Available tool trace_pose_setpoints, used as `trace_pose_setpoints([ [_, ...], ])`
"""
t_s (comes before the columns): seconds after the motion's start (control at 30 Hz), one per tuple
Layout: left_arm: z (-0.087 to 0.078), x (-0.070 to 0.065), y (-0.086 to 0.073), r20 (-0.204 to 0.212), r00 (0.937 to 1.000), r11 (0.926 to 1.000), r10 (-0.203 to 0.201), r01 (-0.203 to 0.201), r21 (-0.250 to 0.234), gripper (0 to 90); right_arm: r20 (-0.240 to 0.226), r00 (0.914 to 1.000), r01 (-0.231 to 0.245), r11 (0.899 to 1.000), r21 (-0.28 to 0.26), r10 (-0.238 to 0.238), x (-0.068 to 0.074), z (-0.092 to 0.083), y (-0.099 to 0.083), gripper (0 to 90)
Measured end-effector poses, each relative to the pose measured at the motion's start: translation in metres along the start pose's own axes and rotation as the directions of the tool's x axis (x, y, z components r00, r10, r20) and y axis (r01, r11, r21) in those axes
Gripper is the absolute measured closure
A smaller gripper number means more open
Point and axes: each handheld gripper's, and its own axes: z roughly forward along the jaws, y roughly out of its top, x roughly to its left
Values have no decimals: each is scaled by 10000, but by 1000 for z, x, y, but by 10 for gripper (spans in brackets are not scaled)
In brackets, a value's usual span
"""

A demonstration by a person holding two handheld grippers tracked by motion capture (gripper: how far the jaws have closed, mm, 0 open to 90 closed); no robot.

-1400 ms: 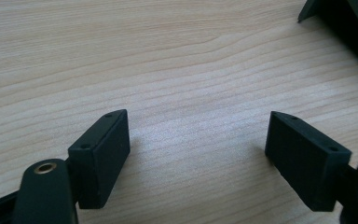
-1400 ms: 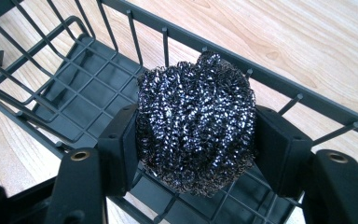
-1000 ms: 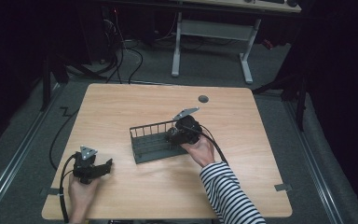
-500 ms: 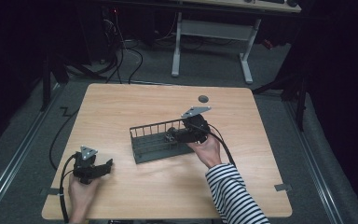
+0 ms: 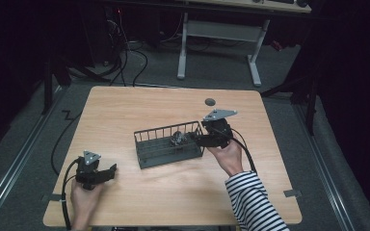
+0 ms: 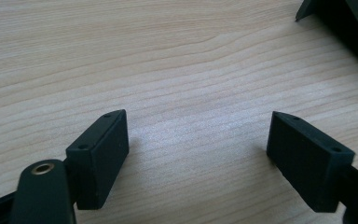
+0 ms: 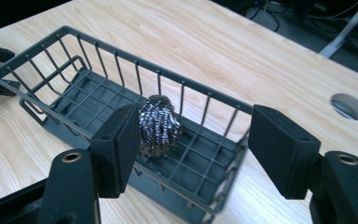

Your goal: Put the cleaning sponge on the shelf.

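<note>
A dark wire basket stands mid-table with a steel wool scourer lying in its right half. My right gripper hovers at the basket's right end, pointing left along it. In the right gripper view its jaws stand apart with nothing between them; they have just been closing a little. The scourer sits beyond them on the floor of the basket. My left gripper rests at the table's front left, open over bare wood.
The wooden table has a round cable hole near its far edge, also in the right gripper view. Cables trail from both grippers. A white desk frame and loose cables stand on the floor behind.
My right gripper has drawn back to the right and slightly up, from over the basket's right part to just past its end. The scourer stays in the basket. The left hand has not moved.
</note>
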Motion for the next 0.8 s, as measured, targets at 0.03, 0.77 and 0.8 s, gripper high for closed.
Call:
trace_pose_setpoints([
  [0.03, 0, 0, 0, 0, 10000, 10000, 0, 0, 0, 212, 0, 10000, 0, 10000, 0, 0, 0, 0, 0, 343],
  [0.77, 0, 0, 0, -7, 10000, 10000, 2, -2, 6, 210, 358, 9967, -699, 9931, -943, 735, -22, -57, -29, 358],
  [0.8, 0, 0, 0, -7, 10000, 10000, 4, -4, 8, 209, 430, 9955, -799, 9924, -939, 842, -25, -61, -35, 358],
])
